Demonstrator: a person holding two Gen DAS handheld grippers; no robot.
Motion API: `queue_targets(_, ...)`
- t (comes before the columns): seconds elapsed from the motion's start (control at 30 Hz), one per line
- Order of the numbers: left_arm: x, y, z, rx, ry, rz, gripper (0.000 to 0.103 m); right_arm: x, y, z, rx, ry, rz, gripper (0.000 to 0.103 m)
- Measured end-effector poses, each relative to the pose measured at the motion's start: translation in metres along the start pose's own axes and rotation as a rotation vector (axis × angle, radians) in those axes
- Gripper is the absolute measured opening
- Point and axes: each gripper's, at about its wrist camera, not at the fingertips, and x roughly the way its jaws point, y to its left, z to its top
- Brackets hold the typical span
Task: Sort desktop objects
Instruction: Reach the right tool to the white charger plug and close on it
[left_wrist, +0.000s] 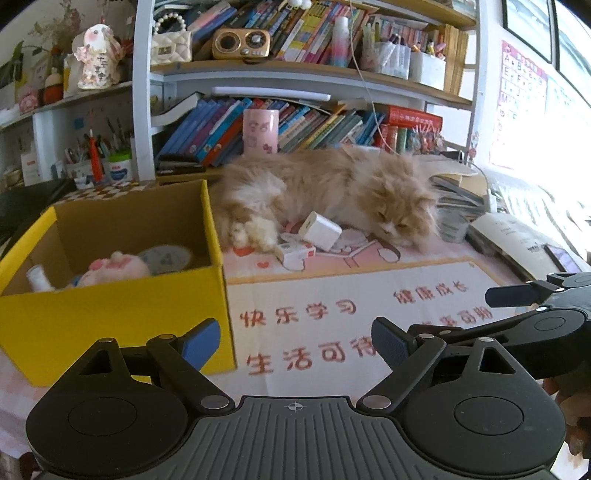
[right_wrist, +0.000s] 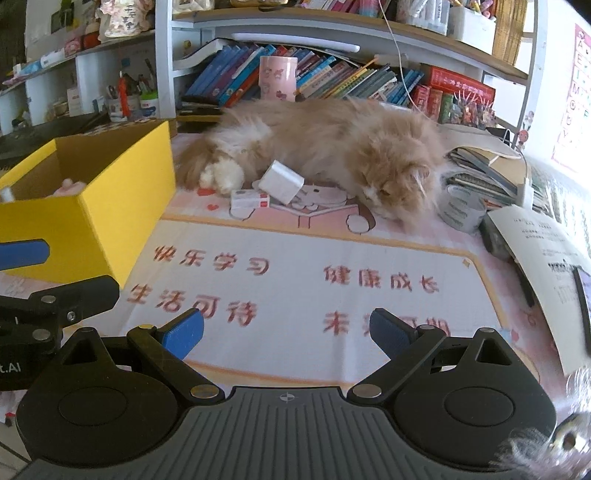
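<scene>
Far left, a yellow cardboard box (left_wrist: 110, 317) is standing on the bench, open at the top. Inside it a pink plush toy (left_wrist: 116, 271) is lying beside a round tin (left_wrist: 166, 258), with a small white bottle (left_wrist: 37, 278) leaning at the box's left wall.

Left gripper (left_wrist: 295, 345) is hovering over the printed desk mat (left_wrist: 332, 295), just right of the box, jaws spread wide, nothing between them.

Mid-bench, a white charger block (left_wrist: 320, 230) is sitting tilted against a fluffy orange cat (left_wrist: 332, 192), which is lying stretched across the back of the mat. Just in front of the charger, a small white box with a red label (left_wrist: 295, 254) is lying flat on the mat, near the cat's paws.

Right gripper (right_wrist: 286, 332) is hanging over the mat's red lettering, jaws released and empty, well short of the charger.

Right of the cat's head, a roll of grey tape (right_wrist: 461, 214) is resting on the bench, beside a stack of books (right_wrist: 480, 173). Far right, an open booklet (right_wrist: 546, 258) is lying at the bench edge.

Behind everything, bookshelves (left_wrist: 295, 74) are running the width of the view.
</scene>
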Motion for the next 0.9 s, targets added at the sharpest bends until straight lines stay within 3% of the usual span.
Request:
queue_targets(0.5,0.052,-0.029,0.033,-0.033,0.005,0.075,0.091,0.044,-0.053,0.042,-0.034,-0.018,0.055,0.097)
queue_targets(0.9,0.086,-0.045,0.051,-0.048,0.050,0.175,0.092,0.096,-0.084,0.078,-0.032,-0.008,0.194,0.096)
